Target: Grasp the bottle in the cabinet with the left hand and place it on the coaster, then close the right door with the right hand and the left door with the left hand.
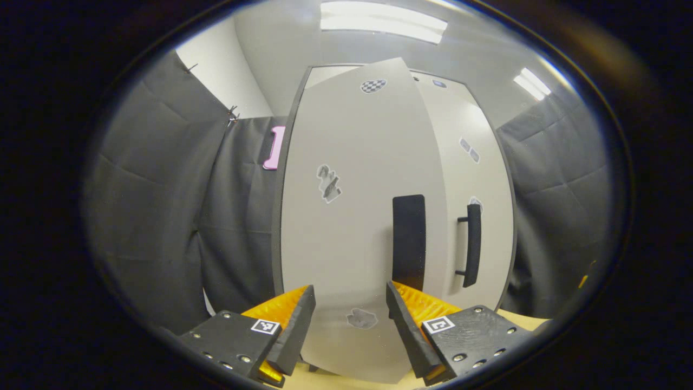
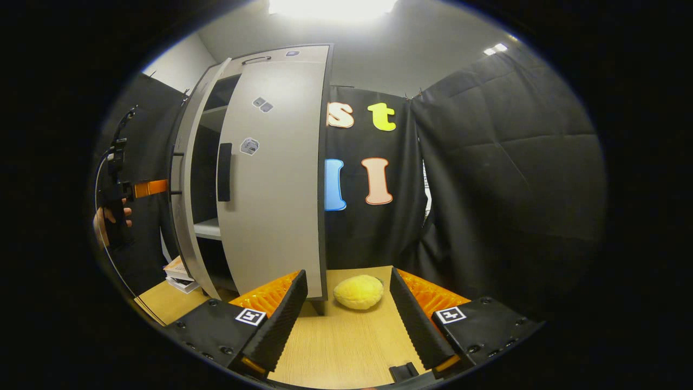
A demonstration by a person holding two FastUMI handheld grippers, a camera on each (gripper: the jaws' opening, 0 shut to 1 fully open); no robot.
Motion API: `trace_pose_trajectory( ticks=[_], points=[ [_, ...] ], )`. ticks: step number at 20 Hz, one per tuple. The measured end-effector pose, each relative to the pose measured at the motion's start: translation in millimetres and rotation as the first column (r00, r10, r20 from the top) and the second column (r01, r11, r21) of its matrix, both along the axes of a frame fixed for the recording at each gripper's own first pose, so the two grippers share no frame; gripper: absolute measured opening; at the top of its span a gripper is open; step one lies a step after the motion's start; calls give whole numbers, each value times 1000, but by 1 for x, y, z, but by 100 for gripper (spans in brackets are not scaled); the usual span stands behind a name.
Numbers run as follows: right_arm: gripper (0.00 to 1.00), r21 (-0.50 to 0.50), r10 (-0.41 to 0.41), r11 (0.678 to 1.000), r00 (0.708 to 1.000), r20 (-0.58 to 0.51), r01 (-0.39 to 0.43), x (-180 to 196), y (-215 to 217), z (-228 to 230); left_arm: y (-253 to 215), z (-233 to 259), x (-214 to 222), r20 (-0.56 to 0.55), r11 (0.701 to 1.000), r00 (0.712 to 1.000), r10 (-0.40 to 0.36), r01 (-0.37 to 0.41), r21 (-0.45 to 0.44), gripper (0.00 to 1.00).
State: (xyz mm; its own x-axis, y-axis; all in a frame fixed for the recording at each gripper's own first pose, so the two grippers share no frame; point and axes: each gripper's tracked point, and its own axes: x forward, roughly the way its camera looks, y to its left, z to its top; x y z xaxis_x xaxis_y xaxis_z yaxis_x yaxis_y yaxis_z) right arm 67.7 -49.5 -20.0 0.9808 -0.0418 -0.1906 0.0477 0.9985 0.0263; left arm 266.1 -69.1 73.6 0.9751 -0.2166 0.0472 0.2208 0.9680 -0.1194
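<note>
Left gripper (image 1: 349, 311), fingers apart and empty, is facing the left door (image 1: 357, 216) mid-frame — best pushing flat near its handle (image 1: 408, 241).

Spread-fingered left gripper (image 1: 351, 319) faces left door (image 1: 357, 216).

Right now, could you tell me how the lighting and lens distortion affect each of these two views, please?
Left gripper view: evenly lit; ceiling lights are bright but not blown out, and the fisheye bows the left door outward. Right gripper view: the ceiling light is overexposed at the top, the cabinet edges curve, and the yellow ball stays sharp.
</note>
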Motion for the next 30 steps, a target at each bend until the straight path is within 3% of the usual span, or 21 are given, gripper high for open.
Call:
trace_pose_trajectory(
  ticks=[1, 2, 8, 9, 10, 15, 23, 24, 30],
  points=[
    [98, 0, 7, 1000, 1000, 5, -7, -1, 1, 3, 1, 1, -1, 5, 1000, 1000, 3, -3, -1, 87],
    [98, 1, 15, 1000, 1000, 15, -15, -1, 2, 7, 3, 3, -3, 10, 1000, 1000, 8, -8, 1, 80],
    [98, 24, 64, 997, 990, 124, -68, -5, 5, 41, 23, 15, -45, 42, 998, 997, 62, -63, 27, 80],
    [98, 41, 76, 996, 988, 132, -82, -5, 7, 44, 28, 14, -56, 40, 997, 997, 73, -75, 32, 80],
    [98, 60, 92, 993, 986, 136, -101, -7, 10, 45, 35, 13, -67, 38, 995, 996, 86, -88, 37, 87],
    [98, 92, 122, 986, 982, 144, -136, -25, 20, 55, 62, 12, -120, 24, 992, 993, 116, -117, 52, 87],
    [98, 80, 136, 986, 980, 145, -148, -60, 53, 70, 98, 7, -181, -10, 994, 997, 78, -77, 81, 87],
    [98, 83, 130, 986, 980, 149, -144, -65, 56, 72, 103, 7, -189, -10, 994, 997, 74, -73, 81, 80],
    [97, 58, 130, 988, 976, 175, -142, -88, 77, 86, 138, 5, -223, -4, 991, 996, 85, -84, 102, 80]
  ],
)
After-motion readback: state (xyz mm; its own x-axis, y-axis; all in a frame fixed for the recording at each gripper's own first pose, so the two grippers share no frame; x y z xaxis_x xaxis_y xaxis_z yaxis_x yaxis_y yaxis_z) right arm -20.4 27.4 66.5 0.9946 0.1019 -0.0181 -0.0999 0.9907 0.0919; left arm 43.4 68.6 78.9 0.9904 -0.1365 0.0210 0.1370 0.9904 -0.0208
